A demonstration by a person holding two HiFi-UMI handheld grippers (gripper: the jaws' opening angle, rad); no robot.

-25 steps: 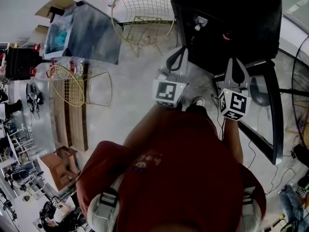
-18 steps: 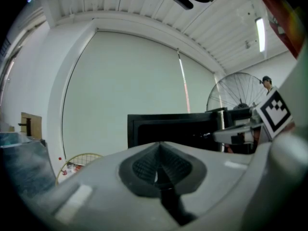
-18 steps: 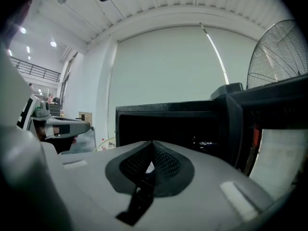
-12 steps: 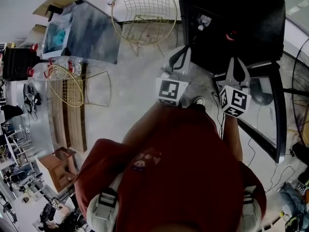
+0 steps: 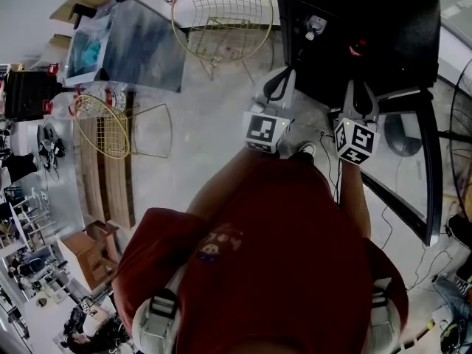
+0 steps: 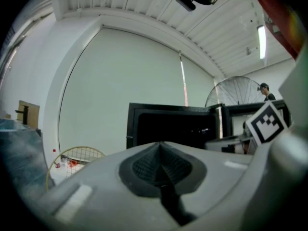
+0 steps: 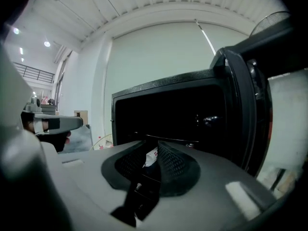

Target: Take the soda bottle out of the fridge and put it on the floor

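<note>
black fridge [image 5: 402, 21] is standing on the floor [image 5: 214, 124] with its door [image 5: 428, 175] hanging open at the right side of the head view. the person in a red shirt [image 5: 295, 257] is facing the dark opening and holding both grippers level in front of it, side by side and apart from each other.

the soda bottle [image 5: 358, 50] is sitting inside the fridge, showing in the head view only as a small red spot in the dark. it is lying straight ahead of the right gripper [image 5: 359, 88], deeper in the fridge and not touching it. a white-capped item [image 5: 316, 26] is sitting to its left, ahead of the left gripper [image 5: 282, 76].

in the right gripper view, the right gripper [image 7: 150, 147] is showing a narrow gap between its jaws, which have just been opening. a strip of white and red label [image 7: 151, 156] is showing through that gap, beyond the pads; nothing is being pressed between them.

in the left gripper view, the left gripper [image 6: 160, 147] is keeping its jaws together with nothing between them, pointing at the fridge [image 6: 168, 124].
</note>
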